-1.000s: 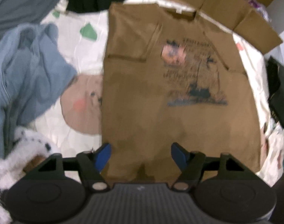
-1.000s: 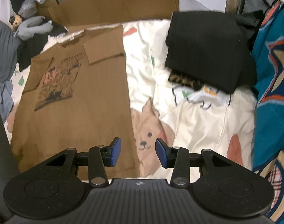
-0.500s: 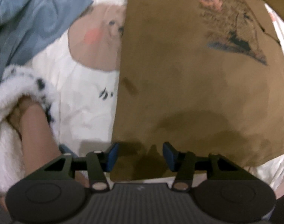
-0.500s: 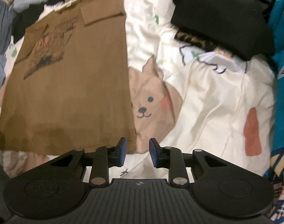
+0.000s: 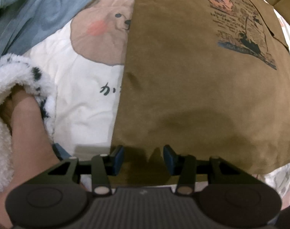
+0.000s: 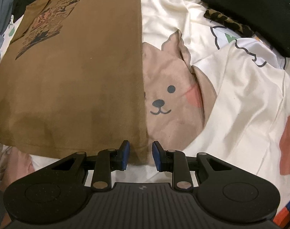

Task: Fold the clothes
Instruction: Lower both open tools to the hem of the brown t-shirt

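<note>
A brown T-shirt (image 5: 192,76) with a printed picture (image 5: 240,24) lies flat on the bed, sleeves folded in. My left gripper (image 5: 143,153) points down at the hem's left corner. Its jaws are closing, with the brown cloth between the blue pads (image 5: 118,153), which do not press on it. In the right wrist view the same T-shirt (image 6: 78,76) fills the left half. My right gripper (image 6: 140,149) stands over the hem's right corner. Its jaws are narrowly open, with the shirt's edge between them and not pinched.
The shirt lies on a white bedsheet (image 6: 240,105) printed with a bear. A blue garment (image 5: 30,15) lies at the far left. A forearm (image 5: 28,129) in a fluffy white spotted sleeve (image 5: 15,72) shows beside the left gripper. A folded black pile (image 6: 250,5) sits on leopard-patterned cloth (image 6: 227,21) at the back right.
Both grippers have come down close to the shirt's bottom hem, one at each corner. Both pairs of jaws have narrowed. The shirt itself has not moved.
</note>
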Demonstrator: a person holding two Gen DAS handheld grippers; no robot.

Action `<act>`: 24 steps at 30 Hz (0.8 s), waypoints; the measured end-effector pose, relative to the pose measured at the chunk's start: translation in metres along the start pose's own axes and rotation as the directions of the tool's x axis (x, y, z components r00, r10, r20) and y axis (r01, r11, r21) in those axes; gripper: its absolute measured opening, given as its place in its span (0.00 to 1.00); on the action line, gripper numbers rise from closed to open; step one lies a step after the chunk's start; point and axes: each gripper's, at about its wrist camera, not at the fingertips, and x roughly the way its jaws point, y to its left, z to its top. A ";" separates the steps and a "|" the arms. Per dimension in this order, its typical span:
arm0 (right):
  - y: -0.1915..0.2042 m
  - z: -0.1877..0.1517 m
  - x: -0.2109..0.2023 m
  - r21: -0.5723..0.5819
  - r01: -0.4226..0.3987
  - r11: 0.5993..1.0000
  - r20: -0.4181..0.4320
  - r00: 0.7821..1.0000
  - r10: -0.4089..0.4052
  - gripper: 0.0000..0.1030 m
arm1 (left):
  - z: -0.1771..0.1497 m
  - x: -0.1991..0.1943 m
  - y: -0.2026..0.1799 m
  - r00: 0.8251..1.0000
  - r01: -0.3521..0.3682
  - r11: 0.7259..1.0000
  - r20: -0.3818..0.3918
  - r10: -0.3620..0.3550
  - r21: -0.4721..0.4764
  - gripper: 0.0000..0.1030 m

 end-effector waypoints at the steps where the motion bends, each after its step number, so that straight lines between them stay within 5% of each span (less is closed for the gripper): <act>1: -0.001 0.002 0.003 -0.004 -0.003 1.000 -0.003 1.000 0.003 0.32 | -0.001 0.001 0.002 1.000 -0.002 1.000 0.000 0.002 -0.007 0.46; 14: -0.010 0.016 0.017 -0.016 -0.102 0.995 -0.062 0.993 0.101 0.29 | -0.007 0.007 0.009 1.000 -0.009 1.000 -0.019 0.009 -0.015 0.46; 24: -0.039 0.012 0.024 0.177 -0.197 0.964 -0.070 0.975 0.212 0.29 | -0.009 0.000 0.021 1.000 0.022 0.999 -0.009 -0.022 -0.039 0.46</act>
